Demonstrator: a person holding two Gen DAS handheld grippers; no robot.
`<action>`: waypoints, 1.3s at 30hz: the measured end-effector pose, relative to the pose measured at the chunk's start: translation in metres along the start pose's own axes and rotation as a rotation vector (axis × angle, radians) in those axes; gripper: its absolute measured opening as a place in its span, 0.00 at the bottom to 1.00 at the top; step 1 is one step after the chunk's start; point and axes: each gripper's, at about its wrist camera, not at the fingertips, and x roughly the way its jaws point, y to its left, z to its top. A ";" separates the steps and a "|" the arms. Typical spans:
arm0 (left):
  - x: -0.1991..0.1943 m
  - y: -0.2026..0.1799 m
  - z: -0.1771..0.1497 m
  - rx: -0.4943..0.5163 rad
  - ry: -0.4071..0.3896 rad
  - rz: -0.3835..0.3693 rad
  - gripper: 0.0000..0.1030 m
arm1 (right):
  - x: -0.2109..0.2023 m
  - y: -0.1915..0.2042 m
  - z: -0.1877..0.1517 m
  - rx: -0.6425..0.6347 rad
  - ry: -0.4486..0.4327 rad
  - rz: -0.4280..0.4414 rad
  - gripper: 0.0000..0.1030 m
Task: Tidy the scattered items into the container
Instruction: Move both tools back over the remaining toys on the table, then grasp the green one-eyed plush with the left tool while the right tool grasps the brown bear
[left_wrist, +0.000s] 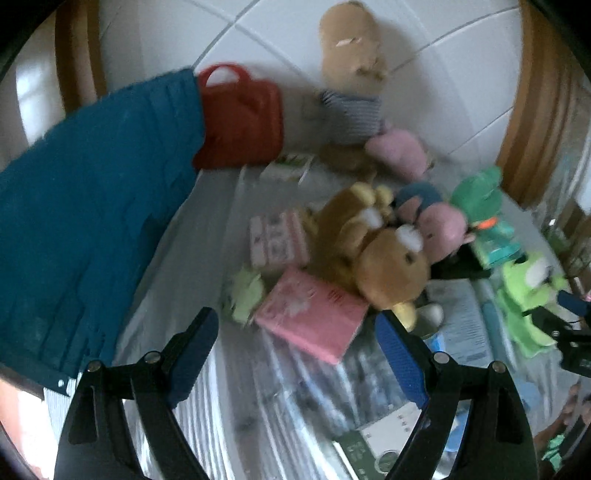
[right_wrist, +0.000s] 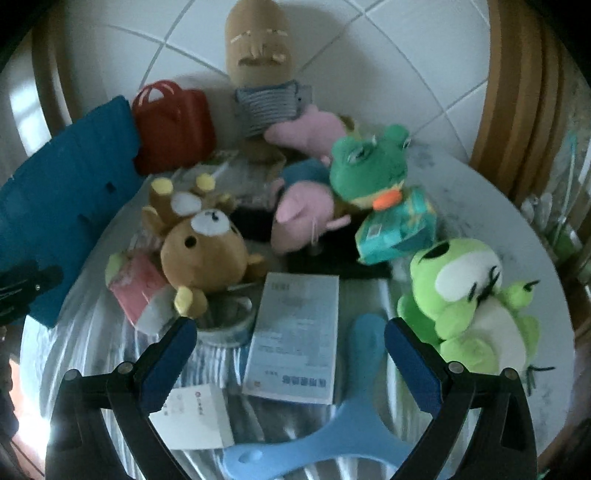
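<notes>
A blue container (left_wrist: 85, 221) stands at the table's left edge; it also shows in the right wrist view (right_wrist: 62, 206). My left gripper (left_wrist: 295, 332) is open and empty, above a pink box (left_wrist: 314, 314) next to a brown bear plush (left_wrist: 384, 258). My right gripper (right_wrist: 290, 343) is open and empty over a white booklet (right_wrist: 295, 332), with a light green frog plush (right_wrist: 469, 302) at its right. The bear (right_wrist: 207, 251), a pink pig plush (right_wrist: 303, 214) and a dark green frog plush (right_wrist: 365, 166) lie further back.
A red bag (right_wrist: 173, 125) and a tall tan plush (right_wrist: 262, 62) stand at the back. A teal tissue pack (right_wrist: 399, 229), a light blue plastic piece (right_wrist: 332, 435), a white box (right_wrist: 195, 421) and a grey tape roll (right_wrist: 229, 325) lie on the round table (right_wrist: 480, 199).
</notes>
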 end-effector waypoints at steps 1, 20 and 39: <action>0.005 0.003 -0.001 -0.007 0.010 0.010 0.85 | 0.005 0.001 -0.001 0.002 0.007 0.008 1.00; 0.070 0.047 0.015 -0.114 0.083 0.097 0.85 | 0.102 0.075 0.059 -0.156 0.084 0.157 1.00; 0.191 0.069 0.018 -0.208 0.267 0.097 0.85 | 0.221 0.135 0.107 -0.378 0.241 0.159 1.00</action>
